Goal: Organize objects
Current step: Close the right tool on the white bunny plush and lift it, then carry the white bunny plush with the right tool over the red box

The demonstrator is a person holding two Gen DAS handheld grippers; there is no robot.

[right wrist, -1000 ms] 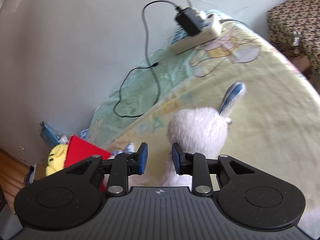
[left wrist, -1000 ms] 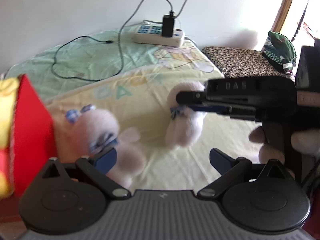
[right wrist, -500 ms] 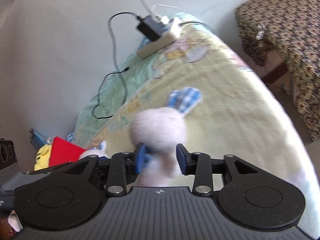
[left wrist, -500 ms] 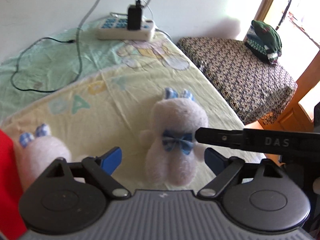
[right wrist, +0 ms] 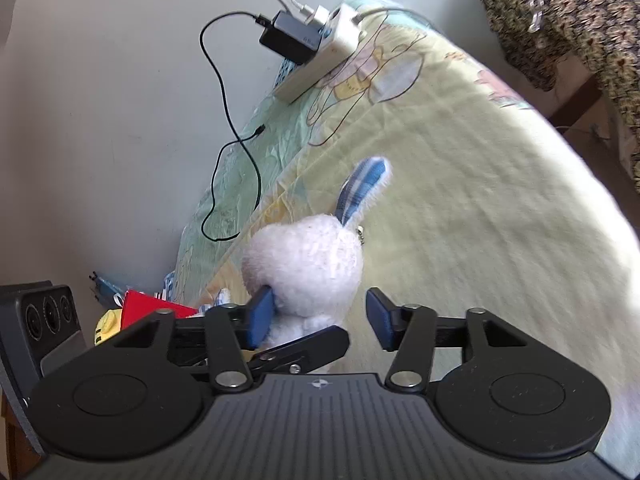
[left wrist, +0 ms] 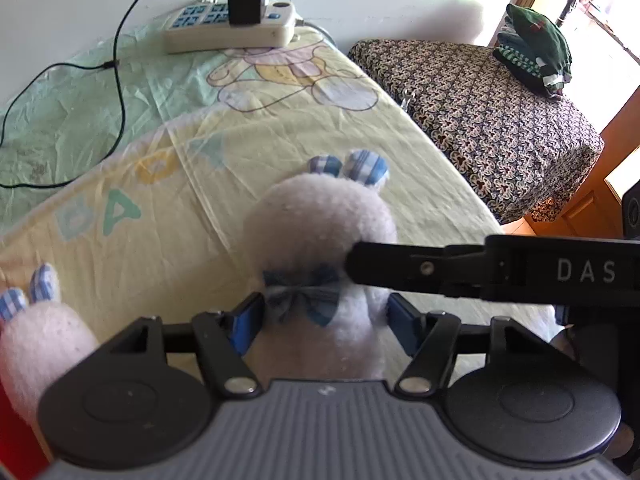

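white plush bunny (left wrist: 320, 232) sits between left gripper (left wrist: 326, 322) fingers.

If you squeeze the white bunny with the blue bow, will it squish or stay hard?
The bunny would probably squish: its fur looks fluffy and stuffed. It likely feels light for its size. Its checked ear looks thin and may flop when lifted.

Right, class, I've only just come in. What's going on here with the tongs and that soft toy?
A person holds two tongs over a bed. The left tongs have closed in on either side of a white plush rabbit at its blue bow. The right tongs are open around its head. A second rabbit sits at the left.
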